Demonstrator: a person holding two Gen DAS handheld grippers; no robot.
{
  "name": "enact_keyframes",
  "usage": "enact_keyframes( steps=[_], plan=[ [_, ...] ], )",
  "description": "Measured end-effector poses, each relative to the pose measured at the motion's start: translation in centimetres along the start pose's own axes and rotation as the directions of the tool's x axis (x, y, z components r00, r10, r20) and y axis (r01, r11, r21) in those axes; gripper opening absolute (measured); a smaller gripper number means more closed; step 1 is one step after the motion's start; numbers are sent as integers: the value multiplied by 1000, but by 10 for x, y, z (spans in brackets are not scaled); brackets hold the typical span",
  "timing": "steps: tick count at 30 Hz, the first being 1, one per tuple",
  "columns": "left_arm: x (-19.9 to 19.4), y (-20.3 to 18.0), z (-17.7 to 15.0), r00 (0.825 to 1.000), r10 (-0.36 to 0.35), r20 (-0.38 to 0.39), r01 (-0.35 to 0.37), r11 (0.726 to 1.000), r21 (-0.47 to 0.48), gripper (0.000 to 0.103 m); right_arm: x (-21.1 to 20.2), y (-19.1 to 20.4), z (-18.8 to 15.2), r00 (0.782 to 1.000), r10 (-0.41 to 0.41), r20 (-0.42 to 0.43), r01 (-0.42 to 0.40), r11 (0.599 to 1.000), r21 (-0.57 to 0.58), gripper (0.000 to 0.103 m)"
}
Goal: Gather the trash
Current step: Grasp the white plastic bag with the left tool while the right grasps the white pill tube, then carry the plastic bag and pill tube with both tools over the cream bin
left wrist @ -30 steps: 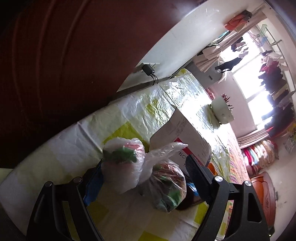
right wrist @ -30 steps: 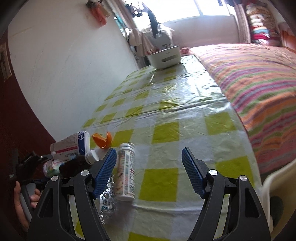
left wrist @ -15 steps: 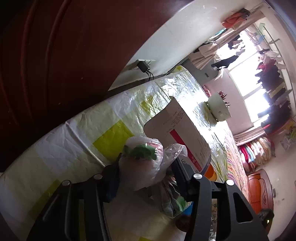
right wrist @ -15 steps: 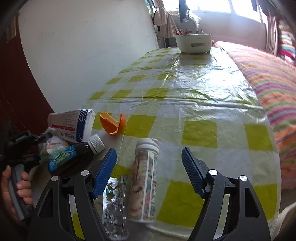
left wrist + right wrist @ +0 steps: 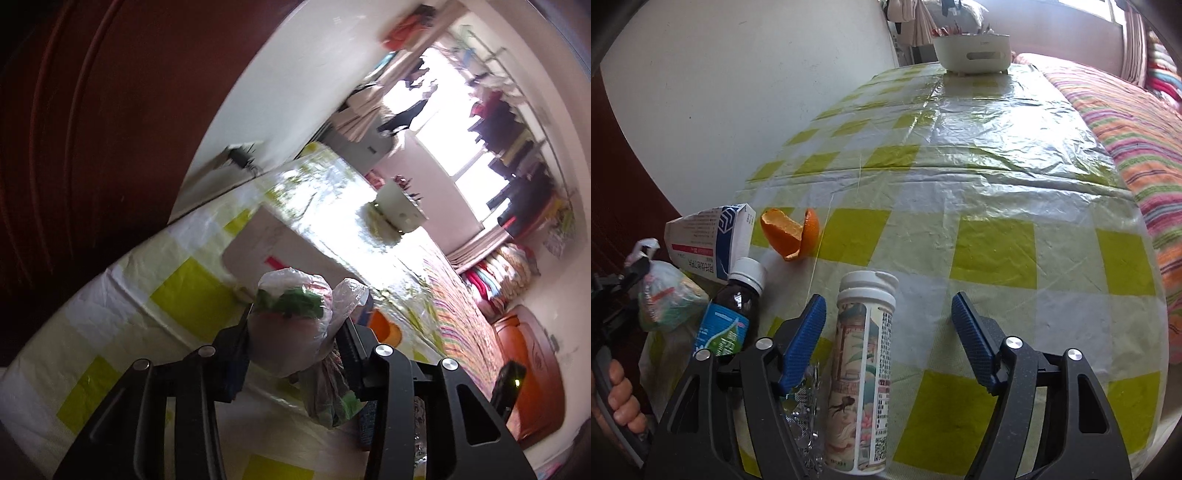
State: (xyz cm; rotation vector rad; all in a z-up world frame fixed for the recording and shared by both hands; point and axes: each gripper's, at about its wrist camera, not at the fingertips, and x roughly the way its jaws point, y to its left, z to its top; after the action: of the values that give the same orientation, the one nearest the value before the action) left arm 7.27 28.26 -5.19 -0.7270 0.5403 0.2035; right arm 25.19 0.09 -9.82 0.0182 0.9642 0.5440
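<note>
A knotted clear plastic bag (image 5: pixel 288 295) stuffed with green and pink scraps sits between the fingers of my left gripper (image 5: pixel 295 328). Its jaws are closing and the pads press on the bag. The right wrist view shows that bag (image 5: pixel 665 299) at the far left, raised off the cloth. My right gripper (image 5: pixel 888 301) hovers low over a white tablet tube (image 5: pixel 860 369) lying on the table. Its jaws are closing with the tube between them, nearer the left finger and untouched. A crumpled foil blister (image 5: pixel 805 406) lies beside the tube.
A brown bottle (image 5: pixel 735 306) with a white cap, a white medicine box (image 5: pixel 709 240) and an orange peel (image 5: pixel 790 236) lie left of the tube. The checked tablecloth (image 5: pixel 960 147) runs to a white container (image 5: pixel 973 55) at the far end. A striped bed (image 5: pixel 1126 122) borders the right.
My left gripper went from wide open around the bag to squeezing it, and rose slightly. My right gripper came down and forward over the tube, its jaws narrower.
</note>
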Motion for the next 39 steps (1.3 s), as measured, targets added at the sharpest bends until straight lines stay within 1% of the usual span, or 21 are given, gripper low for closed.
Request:
enact_keyframes(
  steps=[2,4,8,12,19,31,39],
  plan=[
    [-4,-9,0,1000,-8,28,7,999,46,41,0,3,1,1000,-6,-5,6,1000,-17,47],
    [-8,-15,-1,999,-17,49,13,998,68,41,1,6,1,1000,-7,-10,7,999,-33,36],
    [-12,-27,-2,997,-29,76,21,993,112,41,-2,10,-3,1000,-6,-7,6,999,-52,32],
    [-14,-36,-6,995,-55,85,42,989,142,41,-16,8,-5,999,8,34,-6,999,-38,32],
    [-14,-55,-13,991,-101,88,83,978,191,41,-53,-13,-8,991,23,129,-25,1000,17,32],
    [-7,-93,-35,984,-176,41,159,950,270,41,-97,-51,-24,973,16,230,-38,995,95,31],
    [-1,-121,-53,975,-223,-6,213,924,317,41,-127,-83,-39,960,-25,280,-18,989,150,31]
  ],
)
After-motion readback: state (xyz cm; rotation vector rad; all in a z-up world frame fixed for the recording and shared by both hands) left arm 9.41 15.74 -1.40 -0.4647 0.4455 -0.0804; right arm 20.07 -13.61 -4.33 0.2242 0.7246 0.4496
